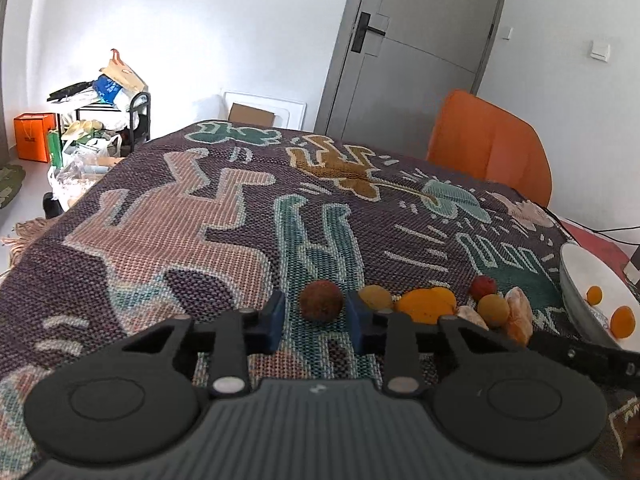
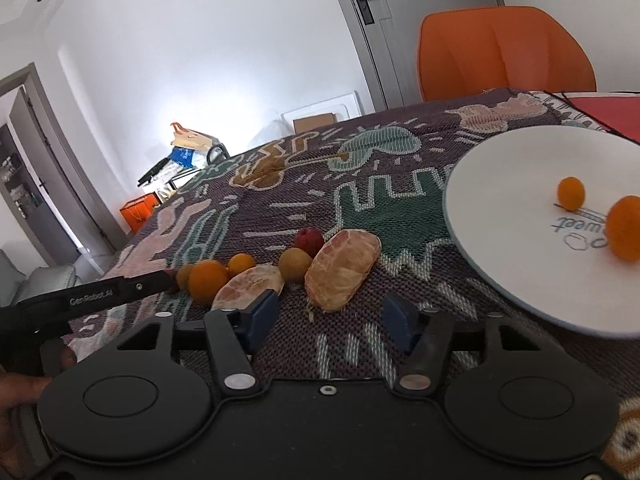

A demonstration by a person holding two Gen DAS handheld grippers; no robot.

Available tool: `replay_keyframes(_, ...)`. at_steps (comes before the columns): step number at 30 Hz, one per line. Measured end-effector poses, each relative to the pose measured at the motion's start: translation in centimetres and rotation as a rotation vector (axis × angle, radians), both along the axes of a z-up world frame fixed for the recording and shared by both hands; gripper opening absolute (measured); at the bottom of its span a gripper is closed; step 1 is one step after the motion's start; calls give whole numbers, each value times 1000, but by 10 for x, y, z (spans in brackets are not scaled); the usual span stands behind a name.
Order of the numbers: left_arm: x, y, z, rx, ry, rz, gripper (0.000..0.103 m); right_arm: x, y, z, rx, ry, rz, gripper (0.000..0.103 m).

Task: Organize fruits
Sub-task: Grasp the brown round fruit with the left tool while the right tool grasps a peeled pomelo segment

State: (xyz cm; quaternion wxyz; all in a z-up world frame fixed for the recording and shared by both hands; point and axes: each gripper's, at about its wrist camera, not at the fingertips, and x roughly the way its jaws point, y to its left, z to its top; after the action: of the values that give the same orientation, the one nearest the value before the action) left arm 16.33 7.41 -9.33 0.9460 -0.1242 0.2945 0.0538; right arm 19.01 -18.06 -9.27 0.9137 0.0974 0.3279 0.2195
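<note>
Counter: covered with a woven purple cloth (image 1: 248, 240) that carries pink, green and brown figures; all the fruits lie on it.
Left gripper (image 1: 316, 320): its jaws are narrowly apart, with the round, rough, brown-red fruit (image 1: 321, 301) between the two blue pads. A thin gap shows on each side of this fruit, so the pads do not press on it.
Right gripper (image 2: 328, 314): its jaws stand about half open. The large peeled pomelo segment (image 2: 343, 270), pale pink and oblong, lies just ahead of them at 12 o'clock, between the lines of the two pads but not touched by them.
Row of fruits: in the right wrist view, at 9 o'clock from the large segment, there is a second peeled pomelo segment (image 2: 249, 286), just beside the left pad. Further to 9 o'clock lies a round orange fruit (image 2: 208, 281). A small yellow-brown round fruit (image 2: 295, 265) touches the large segment at 10 o'clock, and a small dark red fruit (image 2: 308, 240) is behind it at 11 o'clock.
White round plate (image 2: 500, 216): at 2 o'clock from the right gripper, well apart from the row. It holds two small orange fruits (image 2: 571, 193).
Background: an orange chair (image 2: 504, 52) at the far edge of the counter, and a grey door (image 1: 404, 48) behind.
</note>
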Motion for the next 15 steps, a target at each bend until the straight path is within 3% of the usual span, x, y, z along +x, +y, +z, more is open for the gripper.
replay_keyframes(10,12,-1,-6,5,0,5,30,20,14,-2,-37,-13,-10,56)
replay_keyframes(12,13,-1,-7,9,0,6,24,23,15,-3,-37,-15,-9,56)
replay_keyframes(15,13,0,-6,-2,2,8,23,24,16,-3,-45,-22,-14,52)
